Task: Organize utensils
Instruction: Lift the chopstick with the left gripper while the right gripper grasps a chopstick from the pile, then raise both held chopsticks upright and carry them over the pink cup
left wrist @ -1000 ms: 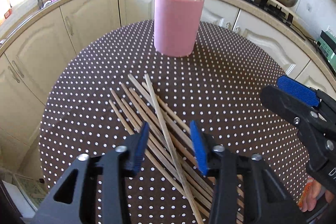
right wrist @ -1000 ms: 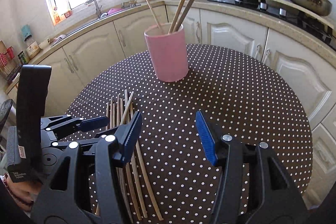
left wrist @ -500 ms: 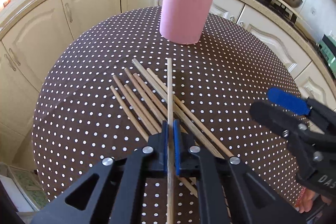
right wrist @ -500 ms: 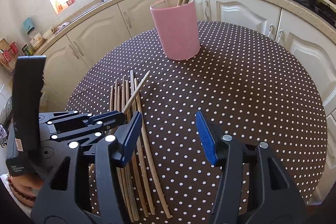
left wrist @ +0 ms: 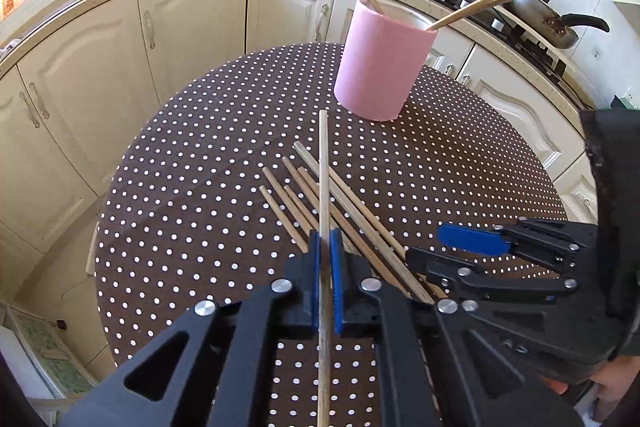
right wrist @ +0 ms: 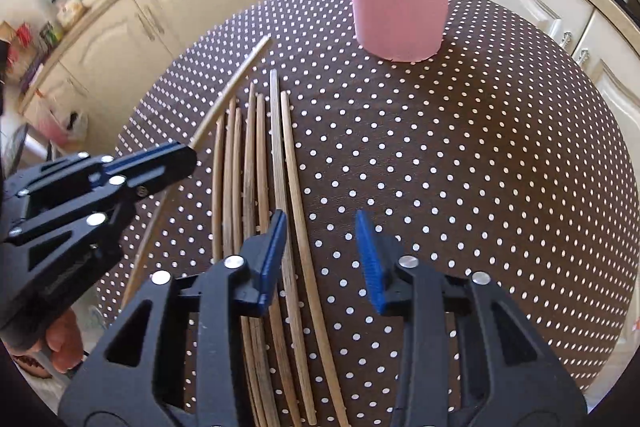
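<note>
The left gripper [left wrist: 325, 283] is clamped on a single chopstick [left wrist: 323, 187], which passes between its blue pads and projects forward and clear of the table, pointing toward the space just left of the pink cup [left wrist: 382, 67]. The right gripper [right wrist: 322, 251] stands with its jaws spread and nothing between them, poised low over the near ends of the loose chopsticks [right wrist: 256, 167]; its left pad sits above the row and one stick runs through the gap beneath. That row of about seven sticks lies side by side on the dotted tablecloth [right wrist: 460, 167], directly ahead of the right gripper and to the right of the left one. The step in hand appears to be the carry: one stick lifted, delivery pending. The next move calls for raising the held stick, tipping it toward vertical and lowering its end inside the cup rim before release. Farthest ahead, the cup stands upright on the cloth and already contains three chopsticks leaning against its rim
</note>
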Motion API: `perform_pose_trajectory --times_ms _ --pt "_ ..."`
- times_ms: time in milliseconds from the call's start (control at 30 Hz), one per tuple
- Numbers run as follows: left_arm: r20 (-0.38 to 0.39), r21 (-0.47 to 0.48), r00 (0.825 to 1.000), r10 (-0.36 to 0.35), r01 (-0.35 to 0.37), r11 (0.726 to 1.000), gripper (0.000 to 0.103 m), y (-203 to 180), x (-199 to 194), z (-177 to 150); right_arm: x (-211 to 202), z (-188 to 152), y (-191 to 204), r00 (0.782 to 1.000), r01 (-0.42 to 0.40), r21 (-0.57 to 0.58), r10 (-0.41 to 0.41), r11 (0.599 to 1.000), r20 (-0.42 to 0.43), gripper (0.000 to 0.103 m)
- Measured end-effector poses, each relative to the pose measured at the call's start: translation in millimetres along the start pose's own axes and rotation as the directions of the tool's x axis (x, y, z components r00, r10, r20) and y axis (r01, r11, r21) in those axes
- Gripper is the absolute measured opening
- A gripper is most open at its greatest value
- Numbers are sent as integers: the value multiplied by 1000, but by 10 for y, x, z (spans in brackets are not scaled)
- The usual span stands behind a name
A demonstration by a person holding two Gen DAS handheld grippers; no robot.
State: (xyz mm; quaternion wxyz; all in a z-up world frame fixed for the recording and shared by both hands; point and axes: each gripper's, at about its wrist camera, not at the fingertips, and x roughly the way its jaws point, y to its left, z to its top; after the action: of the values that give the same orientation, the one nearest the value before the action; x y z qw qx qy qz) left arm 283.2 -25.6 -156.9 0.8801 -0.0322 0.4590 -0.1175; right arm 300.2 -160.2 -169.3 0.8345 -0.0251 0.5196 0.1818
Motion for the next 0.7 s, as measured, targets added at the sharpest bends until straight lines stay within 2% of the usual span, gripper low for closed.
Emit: perform_pose_trajectory --times_ms 300,367,400,500,633,700 --pt "8 3 1000 -15 15 1000 6 2 18 62 176 159 129 997 31 -59 -36 998 -73 29" --pt "10 3 1000 -15 15 1000 6 -1 30 81 218 234 192 993 59 -92 -68 994 -92 24" --pt "12 2 1000 -16 16 1000 6 3 30 92 240 268 217 991 78 -104 -88 992 -97 18" --pt "22 -9 999 -31 31 999 6 23 22 127 281 353 224 990 79 -107 -91 991 -109 7" --pt "48 -11 998 -49 49 999 6 29 -26 132 287 363 125 995 28 -60 -34 998 -91 6" --pt "66 -9 996 -58 58 998 5 18 -66 145 220 321 68 998 38 -52 -40 998 -43 6"
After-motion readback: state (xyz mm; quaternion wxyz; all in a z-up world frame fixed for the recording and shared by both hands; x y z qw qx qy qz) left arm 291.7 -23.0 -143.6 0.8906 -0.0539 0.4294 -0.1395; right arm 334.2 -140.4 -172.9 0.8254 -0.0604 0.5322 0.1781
